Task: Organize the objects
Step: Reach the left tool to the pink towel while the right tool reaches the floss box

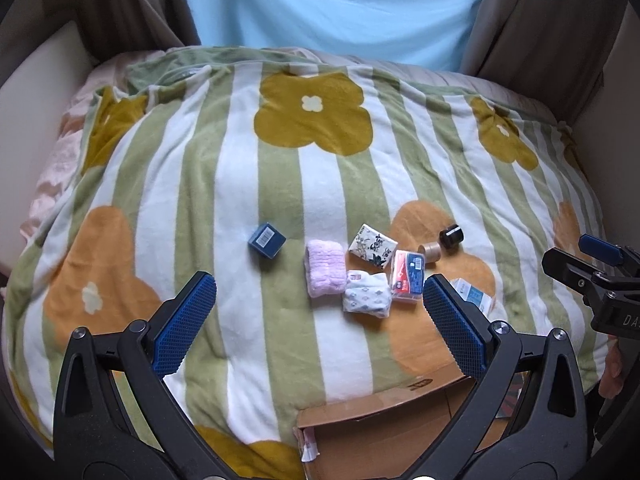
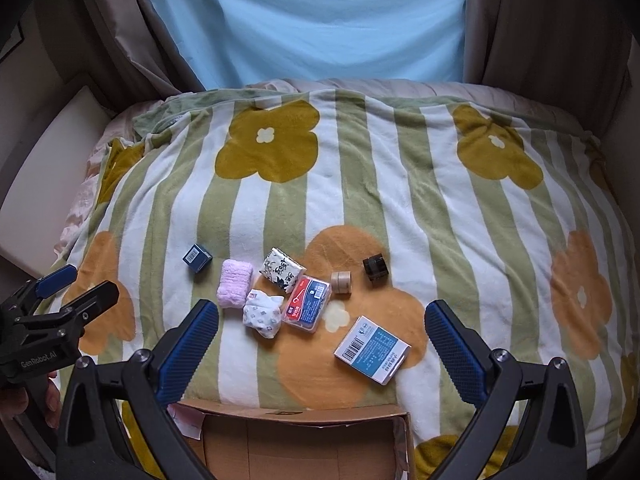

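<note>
Small items lie on a striped flowered blanket (image 2: 360, 184): a dark blue box (image 1: 266, 239) (image 2: 196, 257), a pink rolled cloth (image 1: 325, 267) (image 2: 235, 283), a white patterned cloth bundle (image 1: 367, 293) (image 2: 262, 312), a floral tissue pack (image 1: 373, 245) (image 2: 282, 269), a red-and-blue plastic case (image 1: 408, 277) (image 2: 307, 304), a tan tape roll (image 1: 430, 253) (image 2: 341, 282), a black jar (image 1: 451, 237) (image 2: 375, 268) and a blue-white box (image 2: 372, 349) (image 1: 474, 294). An open cardboard box (image 2: 304, 440) (image 1: 384, 432) sits at the near edge. My left gripper (image 1: 320, 320) and right gripper (image 2: 322, 344) both hover open and empty above the items.
Brown curtains (image 2: 532, 20) frame a light blue sheet (image 2: 320, 20) behind the bed. A pale panel (image 2: 48, 184) borders the left side. The far half of the blanket holds nothing.
</note>
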Motion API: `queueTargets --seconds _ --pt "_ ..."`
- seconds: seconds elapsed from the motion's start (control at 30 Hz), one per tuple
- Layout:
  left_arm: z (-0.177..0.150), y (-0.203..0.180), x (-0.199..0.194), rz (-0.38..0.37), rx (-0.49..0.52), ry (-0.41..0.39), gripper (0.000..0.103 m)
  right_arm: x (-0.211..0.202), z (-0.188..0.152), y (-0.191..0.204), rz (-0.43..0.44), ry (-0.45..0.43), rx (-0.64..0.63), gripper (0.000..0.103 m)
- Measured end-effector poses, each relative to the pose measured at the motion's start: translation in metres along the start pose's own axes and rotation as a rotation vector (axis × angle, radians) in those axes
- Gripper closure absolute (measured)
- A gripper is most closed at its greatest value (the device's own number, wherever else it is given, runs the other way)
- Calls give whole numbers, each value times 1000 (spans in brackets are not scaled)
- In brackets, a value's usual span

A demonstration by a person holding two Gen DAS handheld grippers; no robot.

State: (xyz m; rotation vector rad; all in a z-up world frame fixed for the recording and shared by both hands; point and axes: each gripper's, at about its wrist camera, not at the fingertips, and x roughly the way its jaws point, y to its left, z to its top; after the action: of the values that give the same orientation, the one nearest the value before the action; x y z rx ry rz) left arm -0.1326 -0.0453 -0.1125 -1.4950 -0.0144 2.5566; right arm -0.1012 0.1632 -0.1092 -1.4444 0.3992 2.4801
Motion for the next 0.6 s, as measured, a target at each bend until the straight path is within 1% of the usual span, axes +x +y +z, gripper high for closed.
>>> queueTargets --seconds 0.2,0.5,0.6 --pt "3 7 53 -25 -5 54 1 56 4 7 -12 77 7 1" --pt "-5 1 140 -48 48 139 1 133 -1 7 -45 157 60 1" --pt "-11 1 168 -53 62 165 3 161 -6 7 -55 182 72 6"
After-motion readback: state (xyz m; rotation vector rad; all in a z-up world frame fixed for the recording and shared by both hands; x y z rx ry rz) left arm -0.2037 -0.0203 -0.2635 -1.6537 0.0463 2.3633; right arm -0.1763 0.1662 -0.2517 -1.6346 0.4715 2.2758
